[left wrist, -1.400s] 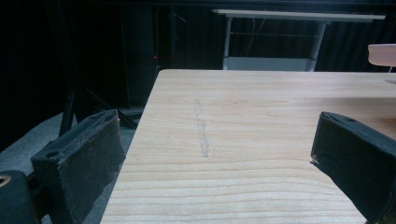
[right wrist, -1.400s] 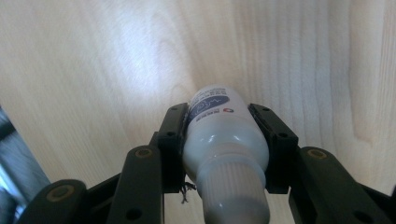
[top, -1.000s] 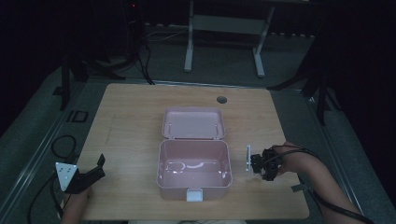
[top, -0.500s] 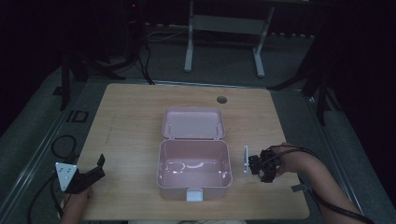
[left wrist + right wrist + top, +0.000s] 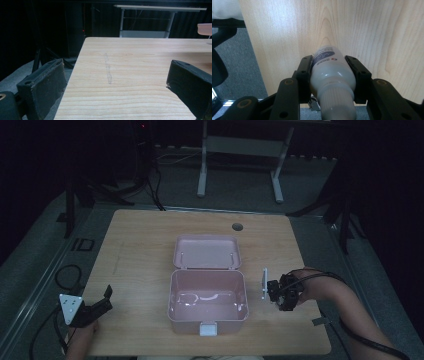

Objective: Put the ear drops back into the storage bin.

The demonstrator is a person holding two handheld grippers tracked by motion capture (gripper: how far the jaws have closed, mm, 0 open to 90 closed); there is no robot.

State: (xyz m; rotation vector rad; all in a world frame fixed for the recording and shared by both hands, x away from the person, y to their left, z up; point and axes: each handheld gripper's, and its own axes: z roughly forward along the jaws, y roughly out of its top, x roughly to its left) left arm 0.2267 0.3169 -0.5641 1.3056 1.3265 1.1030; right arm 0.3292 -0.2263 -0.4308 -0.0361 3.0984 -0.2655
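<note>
From the high view, we saw the open pink box (image 5: 207,301) at the middle of the wooden table (image 5: 140,250), its lid (image 5: 207,251) laid back toward twelve o'clock. Our right gripper (image 5: 271,290) was at three o'clock of the box, just beside its right wall, and something pale stood at its tip. Our left gripper (image 5: 100,304) rested at nine o'clock, well apart from the box, with its jaws spread and nothing between them. In the left gripper view, the two black jaws stood wide over bare wood, and a corner of the pink lid (image 5: 205,28) showed at two o'clock. In the right gripper view, the jaws were clamped on a small white bottle (image 5: 332,75) with a dark blue label, and the bottle hung over the table surface. We judged that the step in hand was to carry the bottle into the box. To do it well, we should lift high enough to pass the wall, keep the squeeze steady, and lower it to the floor of the box before letting go.
</note>
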